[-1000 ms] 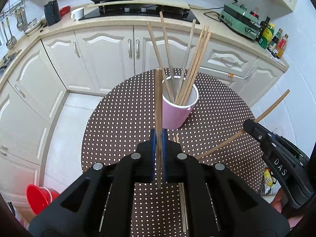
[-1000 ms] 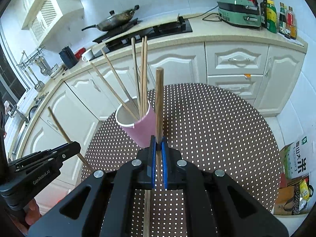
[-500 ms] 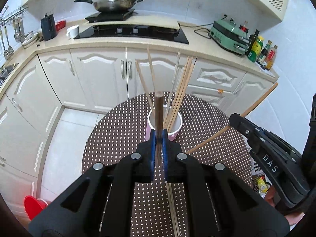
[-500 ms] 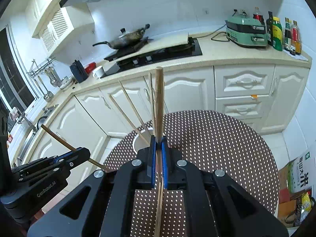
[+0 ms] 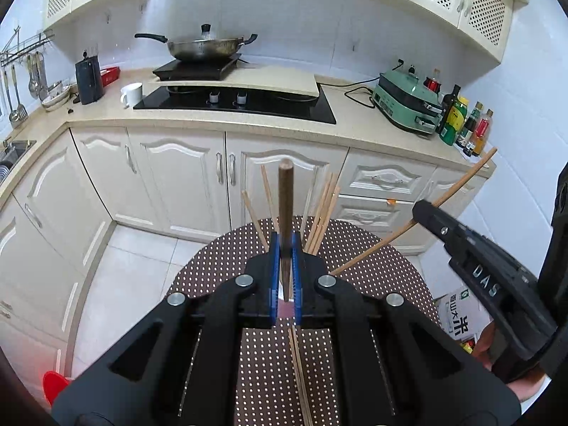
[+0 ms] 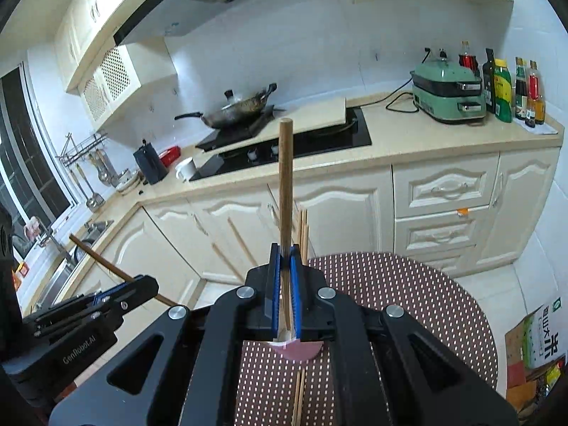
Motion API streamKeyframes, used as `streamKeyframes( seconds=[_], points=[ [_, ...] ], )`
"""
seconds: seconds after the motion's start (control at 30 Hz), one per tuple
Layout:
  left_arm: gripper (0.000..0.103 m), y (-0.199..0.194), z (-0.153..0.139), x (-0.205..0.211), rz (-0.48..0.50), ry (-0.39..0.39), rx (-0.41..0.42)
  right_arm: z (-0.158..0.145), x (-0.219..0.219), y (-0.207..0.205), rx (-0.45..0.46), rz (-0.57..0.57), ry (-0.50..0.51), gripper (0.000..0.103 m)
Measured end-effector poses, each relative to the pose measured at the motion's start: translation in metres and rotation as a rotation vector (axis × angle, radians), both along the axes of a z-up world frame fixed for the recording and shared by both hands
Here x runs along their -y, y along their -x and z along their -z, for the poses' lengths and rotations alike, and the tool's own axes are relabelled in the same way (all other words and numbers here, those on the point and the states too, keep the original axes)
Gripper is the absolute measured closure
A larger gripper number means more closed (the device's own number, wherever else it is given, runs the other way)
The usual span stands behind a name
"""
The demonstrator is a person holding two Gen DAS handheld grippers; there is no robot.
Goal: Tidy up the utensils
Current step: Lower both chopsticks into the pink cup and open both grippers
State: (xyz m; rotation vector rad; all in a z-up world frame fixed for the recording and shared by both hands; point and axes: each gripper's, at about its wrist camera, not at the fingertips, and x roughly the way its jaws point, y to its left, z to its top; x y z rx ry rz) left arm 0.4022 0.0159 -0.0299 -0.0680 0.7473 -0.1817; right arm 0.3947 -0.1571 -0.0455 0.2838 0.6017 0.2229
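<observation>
My left gripper is shut on a dark wooden chopstick that points up and away. My right gripper is shut on a lighter wooden chopstick, also pointing up. A pink cup stands on the round dotted table, mostly hidden behind the fingers in both views. Several chopsticks stand in it. More chopsticks lie on the table below the cup. The right gripper shows at the right of the left view, and the left gripper at the left of the right view.
Cream kitchen cabinets and a counter with a black hob, a wok, a white mug, a green appliance and bottles stand behind the table. A cardboard box and a red bowl sit on the floor.
Both grippers have risen and tilted up with their chopsticks. The cup has dropped behind the fingers in both views and more of the wall and upper cabinets shows.
</observation>
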Motion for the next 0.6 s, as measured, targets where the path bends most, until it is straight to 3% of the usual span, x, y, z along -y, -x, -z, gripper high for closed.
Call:
streamKeyframes(
  seconds=[0.6],
  points=[
    [0.096,-0.062,0.047,0.005,-0.007,-0.023,-0.108,0.051,-0.013,-0.049,-0.157,-0.032,0.036,0.099]
  ],
)
